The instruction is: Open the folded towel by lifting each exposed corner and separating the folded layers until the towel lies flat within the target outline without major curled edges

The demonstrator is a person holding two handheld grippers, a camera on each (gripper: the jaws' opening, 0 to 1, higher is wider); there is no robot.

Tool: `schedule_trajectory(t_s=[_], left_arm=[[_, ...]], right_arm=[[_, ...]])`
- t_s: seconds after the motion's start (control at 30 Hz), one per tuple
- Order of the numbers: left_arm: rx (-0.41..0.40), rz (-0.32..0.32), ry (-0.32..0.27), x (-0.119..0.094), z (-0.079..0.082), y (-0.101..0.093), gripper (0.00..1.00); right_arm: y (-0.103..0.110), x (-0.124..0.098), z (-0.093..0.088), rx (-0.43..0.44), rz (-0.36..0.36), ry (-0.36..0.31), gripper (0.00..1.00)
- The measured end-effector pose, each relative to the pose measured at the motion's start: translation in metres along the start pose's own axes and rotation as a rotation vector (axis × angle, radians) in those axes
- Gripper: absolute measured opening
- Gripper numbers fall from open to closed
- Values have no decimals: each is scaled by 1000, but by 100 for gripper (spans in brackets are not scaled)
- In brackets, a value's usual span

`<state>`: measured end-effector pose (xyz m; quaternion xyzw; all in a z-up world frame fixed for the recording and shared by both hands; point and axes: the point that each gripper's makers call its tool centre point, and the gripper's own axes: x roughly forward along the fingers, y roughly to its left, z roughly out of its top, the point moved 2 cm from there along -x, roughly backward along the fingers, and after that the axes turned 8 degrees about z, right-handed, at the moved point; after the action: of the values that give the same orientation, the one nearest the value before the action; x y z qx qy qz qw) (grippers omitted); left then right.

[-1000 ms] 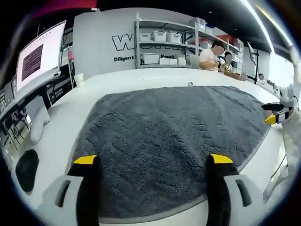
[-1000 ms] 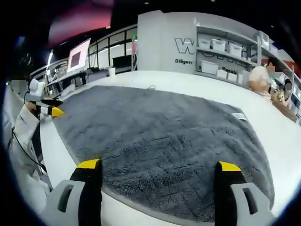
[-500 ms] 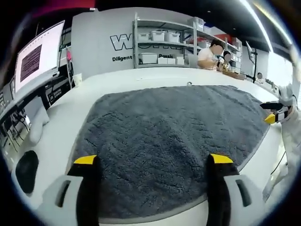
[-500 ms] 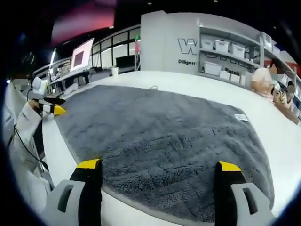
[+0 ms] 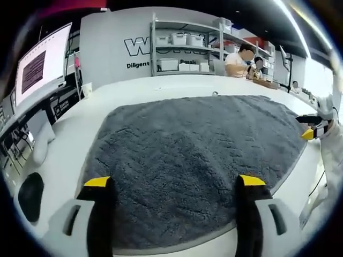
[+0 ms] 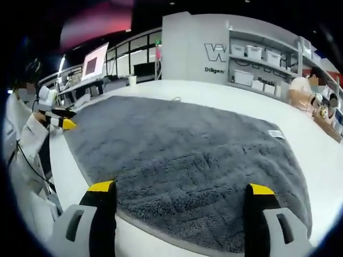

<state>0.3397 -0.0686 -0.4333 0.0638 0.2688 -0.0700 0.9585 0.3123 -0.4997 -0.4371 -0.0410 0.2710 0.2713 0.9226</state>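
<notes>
Two grippers hang over the near edge of the gray towel [image 5: 187,160], left gripper [image 5: 174,184] and right gripper [image 6: 181,190], jaws spread wide and holding nothing. Ahead of them it lies spread on the white desk [image 6: 214,93], looking flat already.

on the grey wall [image 5: 115,37] behind the shelves, large white letters begin with "w" above smaller white text starting "diligent", cut off by the shelving; the monitor's [image 5: 40,67] on-screen text is too blurred to read.
</notes>
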Motion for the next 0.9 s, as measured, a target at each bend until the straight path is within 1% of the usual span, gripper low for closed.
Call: schedule_trajectory(t_s=[0.1, 0.2, 0.3, 0.37, 0.4, 0.47, 0.5, 0.57, 0.63, 0.7, 0.77, 0.83, 0.9], left_arm=[[2, -5, -6, 0, 0, 0, 94], [-2, -12, -27, 2, 1, 1, 94], [-12, -15, -23, 1, 2, 1, 94], [-18, -17, -16, -1, 4, 2, 93], [-26, -18, -23, -2, 7, 2, 92], [-43, -26, -49, -4, 12, 1, 92], [-60, -38, -71, -6, 17, 0, 92], [-73, -57, -87, -10, 21, -3, 92], [-79, -61, -89, -12, 22, -3, 92], [-76, -51, -83, -12, 21, -3, 92], [-74, -44, -81, -13, 21, -2, 91], [-77, -44, -79, -13, 20, -3, 91], [-79, -48, -76, -12, 19, -4, 91]], right_arm=[[0, 1, 0, 3, -4, 4, 100], [1, 2, 1, -12, 11, -24, 99], [0, 0, 0, -15, 21, -46, 99], [0, 0, 1, -15, 27, -37, 98], [0, 0, 1, -14, 29, -31, 98], [0, -3, 1, -5, 38, -5, 97], [0, -4, 1, -2, 39, -1, 96], [-2, -10, 3, 17, 44, 0, 93], [-7, -17, 5, 37, 21, -14, 89], [-17, -27, 7, 49, -31, -27, 88], [-21, -32, 6, 64, -50, -37, 88], [-23, -33, 2, 86, -55, -37, 88], [-23, -31, -4, 101, -54, -18, 87]])
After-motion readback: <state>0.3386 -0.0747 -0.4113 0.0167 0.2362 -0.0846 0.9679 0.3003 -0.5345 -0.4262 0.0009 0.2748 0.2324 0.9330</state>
